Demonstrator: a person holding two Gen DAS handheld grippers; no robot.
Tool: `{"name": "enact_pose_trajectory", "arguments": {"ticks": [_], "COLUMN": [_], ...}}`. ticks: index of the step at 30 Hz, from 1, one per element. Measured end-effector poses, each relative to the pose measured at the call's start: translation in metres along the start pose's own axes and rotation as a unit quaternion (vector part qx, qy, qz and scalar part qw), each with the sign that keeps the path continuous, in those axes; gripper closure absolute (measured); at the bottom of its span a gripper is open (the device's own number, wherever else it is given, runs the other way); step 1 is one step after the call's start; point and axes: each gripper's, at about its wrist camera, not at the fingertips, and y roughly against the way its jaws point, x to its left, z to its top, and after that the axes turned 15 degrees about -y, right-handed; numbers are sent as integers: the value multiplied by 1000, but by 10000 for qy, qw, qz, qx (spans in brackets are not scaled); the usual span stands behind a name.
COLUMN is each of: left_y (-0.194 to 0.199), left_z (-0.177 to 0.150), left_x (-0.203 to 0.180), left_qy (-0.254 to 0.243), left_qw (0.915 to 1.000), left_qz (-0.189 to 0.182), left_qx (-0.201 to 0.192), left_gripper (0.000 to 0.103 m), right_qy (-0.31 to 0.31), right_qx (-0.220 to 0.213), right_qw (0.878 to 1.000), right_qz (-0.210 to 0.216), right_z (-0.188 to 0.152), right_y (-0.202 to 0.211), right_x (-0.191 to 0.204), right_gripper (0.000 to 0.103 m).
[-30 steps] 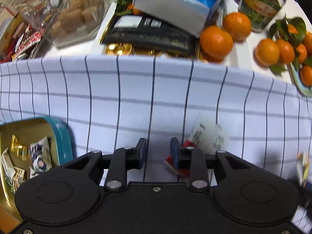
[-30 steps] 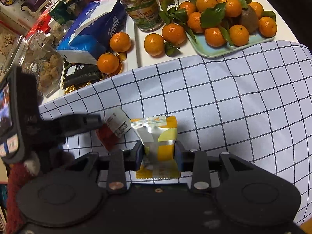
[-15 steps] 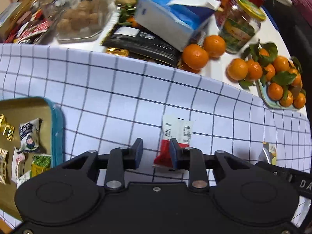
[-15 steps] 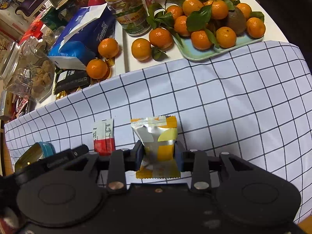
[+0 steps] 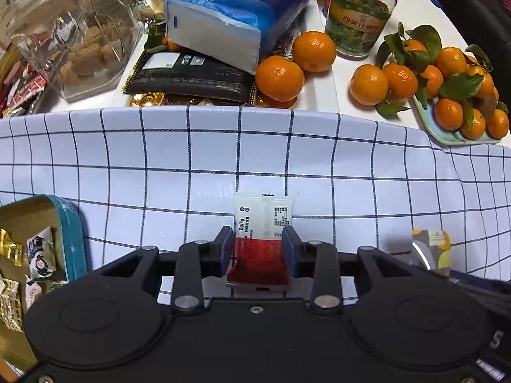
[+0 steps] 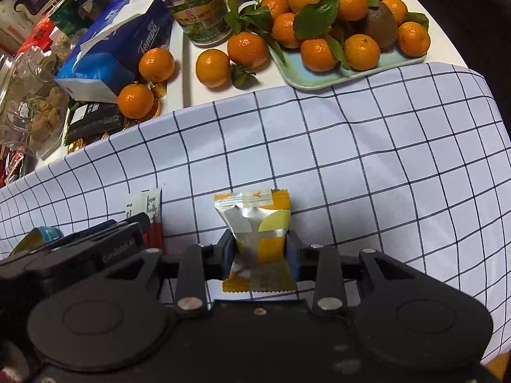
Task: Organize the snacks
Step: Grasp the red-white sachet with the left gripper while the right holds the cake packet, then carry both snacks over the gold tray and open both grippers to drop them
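A red and white snack packet (image 5: 263, 215) lies flat on the checked cloth (image 5: 159, 166). My left gripper (image 5: 258, 239) straddles its red end with the jaws opening, a pad close on each side and not pressing. My right gripper (image 6: 261, 239) is shut on a yellow and silver snack packet (image 6: 255, 214), which sticks out forward over the cloth. The right wrist view shows the left gripper's body (image 6: 95, 249) at the left with the red and white packet (image 6: 150, 204) beside it. A teal tin (image 5: 75, 226) holding several wrapped snacks sits at the left edge.
Beyond the cloth stand a blue tissue pack (image 5: 230, 16), a green-labelled jar (image 5: 361, 16), loose mandarins (image 5: 279, 78), a pale tray of mandarins (image 6: 322, 79), a clear container of biscuits (image 5: 83, 41), a black packet (image 5: 191, 76) and gold coins (image 5: 147, 98).
The left gripper has shifted so the red and white packet, earlier beside its right finger, now lies between both fingers, which stand wider apart. The right gripper keeps its hold on the yellow packet.
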Motion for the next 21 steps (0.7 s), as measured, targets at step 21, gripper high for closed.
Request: {"name": "enact_pose_trajectory", "arguments": {"ticks": [21], "left_y": [-21], "left_z": [1], "left_x": [-10], "left_qy": [553], "left_qw": [9983], "left_qz": [88], "left_qx": [190], "left_gripper": [58], "right_qy": [-4], "right_qx": [18], "right_qw": [10000], "right_qz": [-3], "right_z": [0], "right_y": [2], "right_x": [-10], "right_gripper": [67]}}
